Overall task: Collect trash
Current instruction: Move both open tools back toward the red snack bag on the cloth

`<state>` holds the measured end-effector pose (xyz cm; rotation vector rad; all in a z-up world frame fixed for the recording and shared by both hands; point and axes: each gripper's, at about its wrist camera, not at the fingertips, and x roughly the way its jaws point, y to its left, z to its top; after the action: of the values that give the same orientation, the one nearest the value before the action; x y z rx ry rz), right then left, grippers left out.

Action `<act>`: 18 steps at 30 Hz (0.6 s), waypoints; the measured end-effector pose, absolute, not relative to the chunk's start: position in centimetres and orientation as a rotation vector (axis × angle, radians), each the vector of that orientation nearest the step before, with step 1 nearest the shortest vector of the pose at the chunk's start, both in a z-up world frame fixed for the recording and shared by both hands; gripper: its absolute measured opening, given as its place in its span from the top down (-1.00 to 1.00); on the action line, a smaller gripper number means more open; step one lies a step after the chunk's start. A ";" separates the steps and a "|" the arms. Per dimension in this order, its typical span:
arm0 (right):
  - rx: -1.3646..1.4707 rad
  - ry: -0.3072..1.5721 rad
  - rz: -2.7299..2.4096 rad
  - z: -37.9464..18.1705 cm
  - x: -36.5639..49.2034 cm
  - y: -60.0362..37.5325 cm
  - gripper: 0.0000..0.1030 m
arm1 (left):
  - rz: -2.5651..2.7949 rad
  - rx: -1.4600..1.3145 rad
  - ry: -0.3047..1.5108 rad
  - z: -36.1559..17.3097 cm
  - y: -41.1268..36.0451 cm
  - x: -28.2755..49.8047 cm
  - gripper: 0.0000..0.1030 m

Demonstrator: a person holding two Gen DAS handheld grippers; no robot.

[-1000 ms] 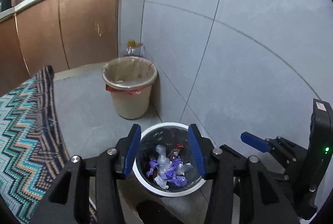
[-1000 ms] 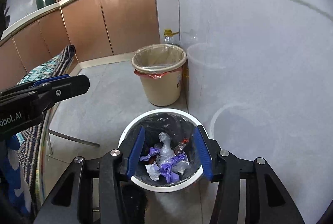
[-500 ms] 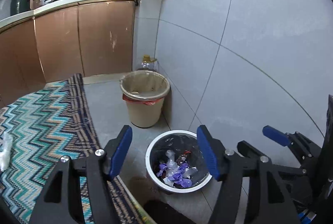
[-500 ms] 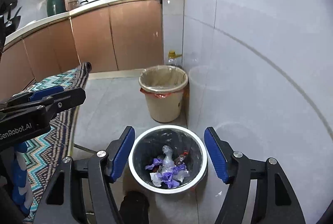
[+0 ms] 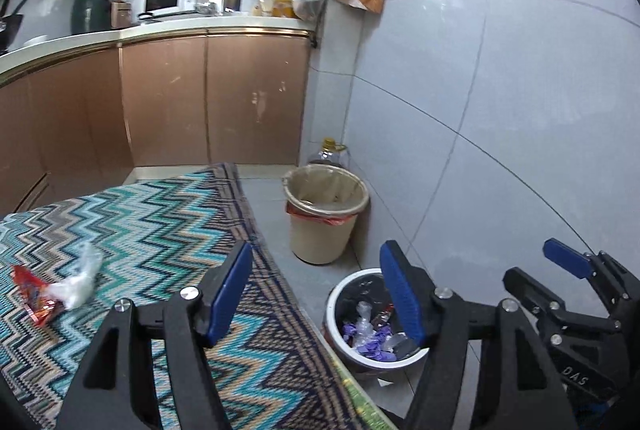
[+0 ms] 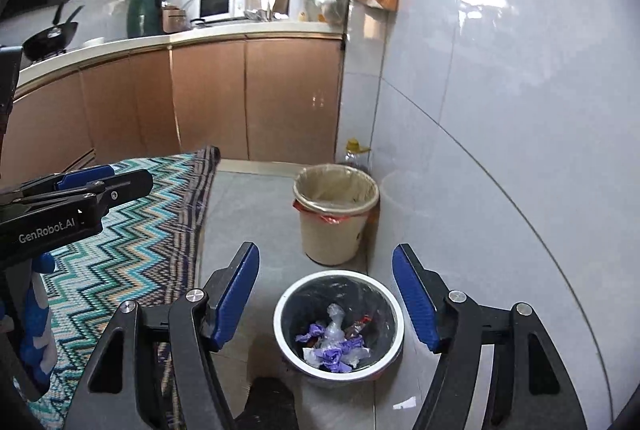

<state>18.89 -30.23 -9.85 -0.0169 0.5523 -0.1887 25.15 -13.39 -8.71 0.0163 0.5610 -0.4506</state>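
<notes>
**Both tongs empty, bin part-filled, more trash left on the table**

Left tongs (image 5: 316,294) have just been opening and now stand wide, nothing between the blue pads. Right tongs (image 6: 326,296) are the same: spread wide after just opening, empty. In the right view the small white-rimmed bin (image 6: 339,326) sits lower centre, framed between the pads on the grey floor against the tiled wall. It holds crumpled purple and clear wrappers (image 6: 334,346), so part of the job looks done. Left over: a red packet (image 5: 34,296) and a clear plastic scrap (image 5: 80,280) touching it, at the left edge of the left view on the zigzag cloth (image 5: 132,230). The lined beige bin (image 5: 325,218) behind looks nearly empty. My guess is another pickup comes next.
</notes>
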 end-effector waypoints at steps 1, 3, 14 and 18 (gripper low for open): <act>-0.026 0.545 -0.181 -9.5 18.6 -29.7 -0.33 | -0.440 0.014 0.555 -8.6 -12.8 24.9 -0.31; -0.037 0.538 -0.168 -9.1 18.3 -29.0 -0.33 | -0.411 0.010 0.536 -8.3 -11.5 24.3 -0.34; -0.115 0.512 -0.094 -7.3 16.9 -24.3 -0.33 | -0.270 -0.038 0.464 -7.0 -3.1 21.7 -0.35; -0.141 0.501 -0.061 -6.7 16.5 -22.6 -0.33 | -0.228 -0.050 0.454 -6.8 -0.1 20.9 -0.38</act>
<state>16.46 -22.58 -6.67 -0.1414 0.5015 -0.0611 20.92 -0.12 -6.78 -0.0503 0.4543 -0.2277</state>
